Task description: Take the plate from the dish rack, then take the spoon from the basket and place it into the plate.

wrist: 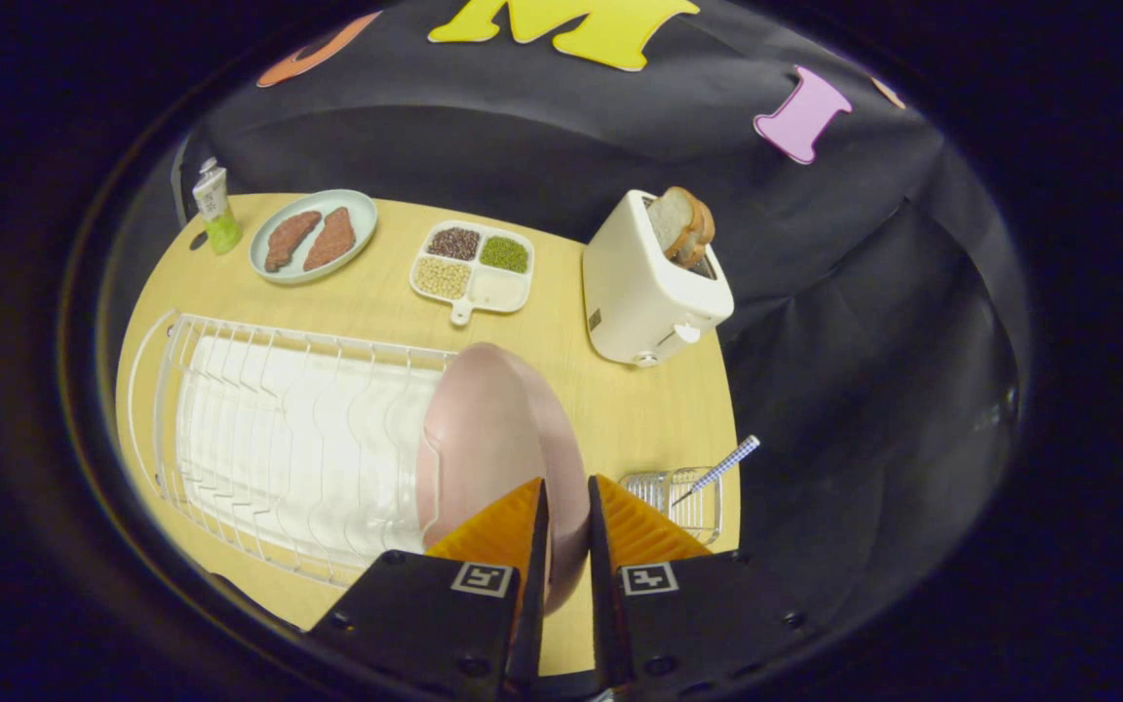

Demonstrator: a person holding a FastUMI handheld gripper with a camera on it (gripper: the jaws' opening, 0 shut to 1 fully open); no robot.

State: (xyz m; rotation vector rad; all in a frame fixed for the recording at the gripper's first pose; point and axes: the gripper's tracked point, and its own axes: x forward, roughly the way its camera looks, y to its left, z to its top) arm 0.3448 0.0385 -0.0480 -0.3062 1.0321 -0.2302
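Legible text: none.

- Gripper (pixel 567 507), fingers closed on the rim of the pink plate (pixel 493 439): each black finger block carries one square black-and-white fiducial marker, a pattern and no lettering.
- Tube (pixel 214 207), far beyond the fingers to the left at the table's back edge: printed label, too small to read.
- Toaster (pixel 644 292), beyond the fingers to the right: small dark mark low on its side, illegible.
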